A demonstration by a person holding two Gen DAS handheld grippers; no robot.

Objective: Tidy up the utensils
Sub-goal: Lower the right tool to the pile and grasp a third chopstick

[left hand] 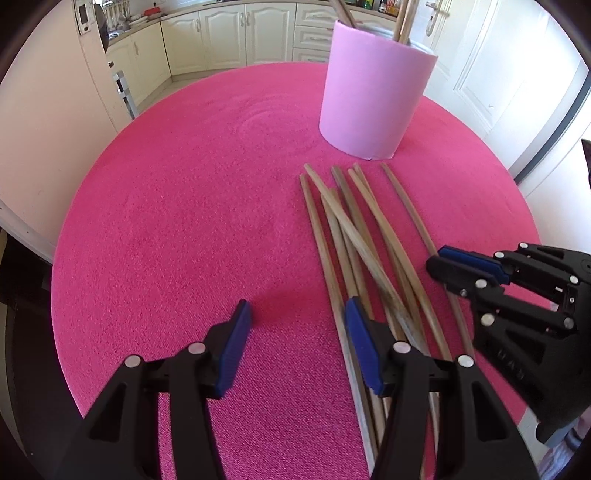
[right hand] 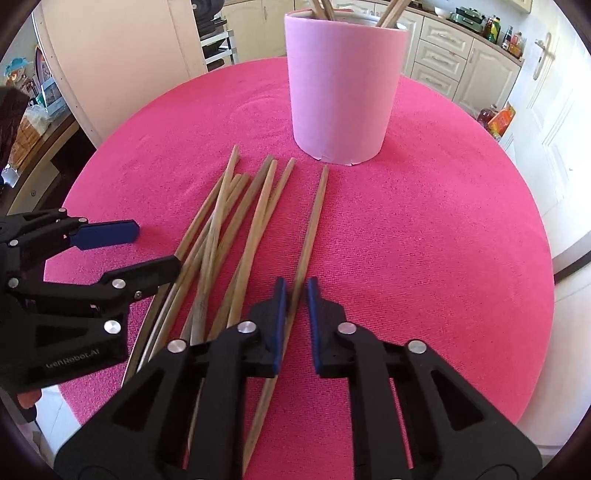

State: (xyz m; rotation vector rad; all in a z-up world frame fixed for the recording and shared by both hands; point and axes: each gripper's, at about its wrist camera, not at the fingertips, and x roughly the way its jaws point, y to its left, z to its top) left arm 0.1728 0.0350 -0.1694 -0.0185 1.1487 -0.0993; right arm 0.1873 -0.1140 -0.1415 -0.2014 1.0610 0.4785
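Several wooden chopsticks (left hand: 354, 229) lie in a loose pile on the pink round table (left hand: 184, 206), in front of a pale pink cylindrical holder (left hand: 373, 99) with a few sticks standing in it. My left gripper (left hand: 297, 314) is open, low over the table; its right finger lies over the pile's near ends. In the right wrist view, my right gripper (right hand: 295, 291) is nearly closed around the rightmost chopstick (right hand: 312, 225), which runs between its pads; contact is unclear. The holder (right hand: 341, 85) stands beyond. The left gripper (right hand: 147, 251) is open at the left.
The table's edge (right hand: 532, 258) curves close on the right. Kitchen cabinets (left hand: 229, 33) and a white door (right hand: 554, 122) stand behind. A chair (left hand: 123, 94) is at the far left of the table.
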